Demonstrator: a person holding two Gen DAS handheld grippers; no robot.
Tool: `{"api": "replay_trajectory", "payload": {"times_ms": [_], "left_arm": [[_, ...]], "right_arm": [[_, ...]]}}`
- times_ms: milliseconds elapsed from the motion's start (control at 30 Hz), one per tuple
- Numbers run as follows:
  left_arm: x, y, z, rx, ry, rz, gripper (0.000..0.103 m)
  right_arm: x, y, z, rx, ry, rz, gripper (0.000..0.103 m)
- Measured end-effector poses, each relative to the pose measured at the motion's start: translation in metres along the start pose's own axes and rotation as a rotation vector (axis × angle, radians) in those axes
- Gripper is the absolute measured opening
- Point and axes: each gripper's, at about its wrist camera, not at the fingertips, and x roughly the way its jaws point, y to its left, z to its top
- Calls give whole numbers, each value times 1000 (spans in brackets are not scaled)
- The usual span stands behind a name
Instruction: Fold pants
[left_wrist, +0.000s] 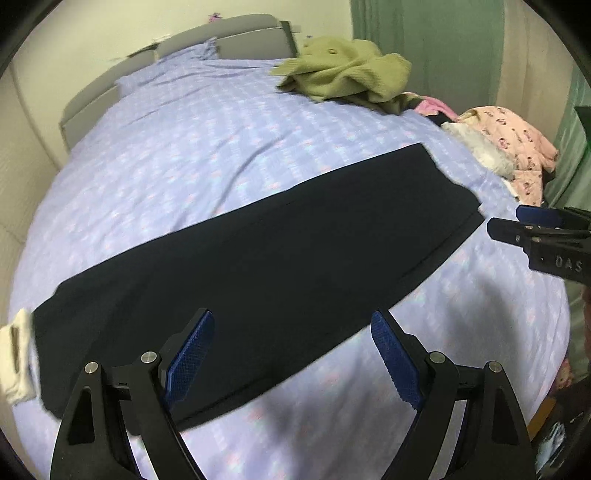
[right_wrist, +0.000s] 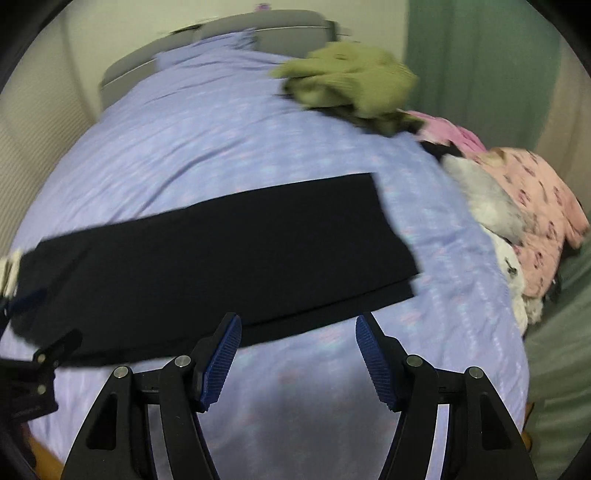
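Black pants lie flat as one long band across the lavender bedcover, also seen in the right wrist view. My left gripper hovers open over the near part of the pants, nothing between its blue pads. My right gripper is open too, above the pants' near edge and the bare cover, holding nothing. It shows at the right edge of the left wrist view, just off the pants' right end. A finger of the left gripper shows at lower left.
A crumpled green sweater lies at the far side of the bed, a pink patterned garment with other clothes at the right edge. A white cloth sits by the pants' left end. Grey headboard and green curtain stand behind.
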Motion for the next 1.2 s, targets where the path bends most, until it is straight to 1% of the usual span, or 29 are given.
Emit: {"api": "replay_trajectory", "payload": {"times_ms": [100,233,333,367,433,500,567,633,667,733,833,933,1033,1133,1200], "left_arm": [[-21,35,-29,-55,15,48,87],[-45,91,-70,-181,36,90,87],[-62,147,-104,-289,44,131,87],[-66,158,-112,-308,46,139,87],[-79,199,-134,-368,41,166,87],[-87,231,-152,-408,40,166,87],[-97,272,-169,-446,32,143,87],[-101,302,-179,-460,25,122,87],[-103,326,-188,-465,22,106,87],[-103,357,-198,-469,16,90,87],[-96,406,-210,-467,6,47,87],[-73,456,-218,-472,17,-15,87],[-42,495,-221,-493,44,-64,86],[-10,526,-223,-555,64,-128,84],[7,539,-221,-581,76,-160,78]], "right_arm": [[-12,50,-12,-52,3,105,65],[-18,106,-21,-80,30,220,65],[-25,153,-30,-103,41,274,65],[-28,170,-33,-113,46,287,65],[-34,205,-38,-142,51,302,65],[-43,243,-44,-183,46,296,65],[-51,275,-49,-205,48,295,65],[-55,309,-53,-203,56,301,65],[-56,326,-55,-200,60,307,65],[-57,363,-58,-176,70,313,65],[-56,405,-60,-149,82,329,65],[-46,452,-61,-163,89,319,65],[-26,485,-58,-198,121,285,65],[-3,506,-58,-208,172,256,65],[12,515,-56,-208,209,242,65]]}}
